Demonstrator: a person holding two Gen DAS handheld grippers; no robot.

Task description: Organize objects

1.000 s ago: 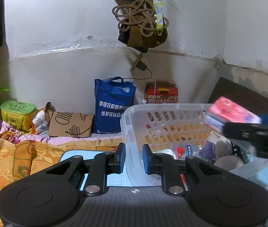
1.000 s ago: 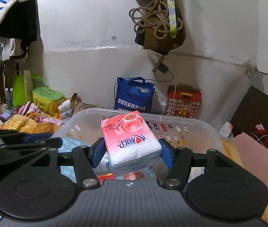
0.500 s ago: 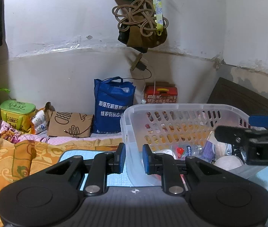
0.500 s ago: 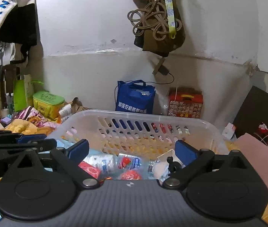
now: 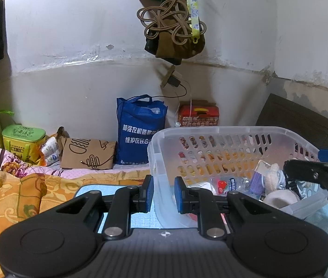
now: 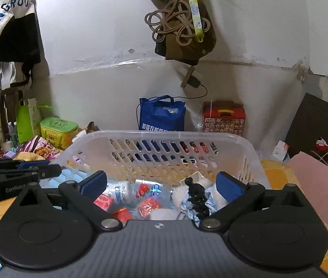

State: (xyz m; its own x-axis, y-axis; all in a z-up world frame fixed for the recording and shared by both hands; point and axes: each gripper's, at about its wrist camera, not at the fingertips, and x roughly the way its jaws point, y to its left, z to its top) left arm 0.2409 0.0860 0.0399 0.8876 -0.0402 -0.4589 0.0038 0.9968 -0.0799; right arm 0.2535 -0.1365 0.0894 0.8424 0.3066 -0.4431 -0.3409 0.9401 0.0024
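A clear plastic basket (image 5: 222,131) (image 6: 164,136) stands on a light blue mat and holds several small things: a water bottle (image 5: 231,183) (image 6: 140,190), red packets (image 6: 149,206), a small black figure (image 6: 195,193) and cloth items. My left gripper (image 5: 163,193) is shut on the basket's near left corner wall, one pad on each side. My right gripper (image 6: 161,184) is open wide and empty over the basket's near side. It also shows at the right edge of the left wrist view (image 5: 314,177).
A blue tote bag (image 5: 140,129), a red patterned box (image 5: 198,115), a brown paper bag (image 5: 87,154) and a green tin (image 5: 23,139) stand along the back wall. An orange flowered blanket (image 5: 13,192) lies left. A pink sheet (image 6: 314,185) lies right. A bag with cords (image 5: 175,30) hangs above.
The right gripper opened and let go of the pink tissue pack, which dropped out of sight toward the basket. The left gripper kept its hold on the basket wall.
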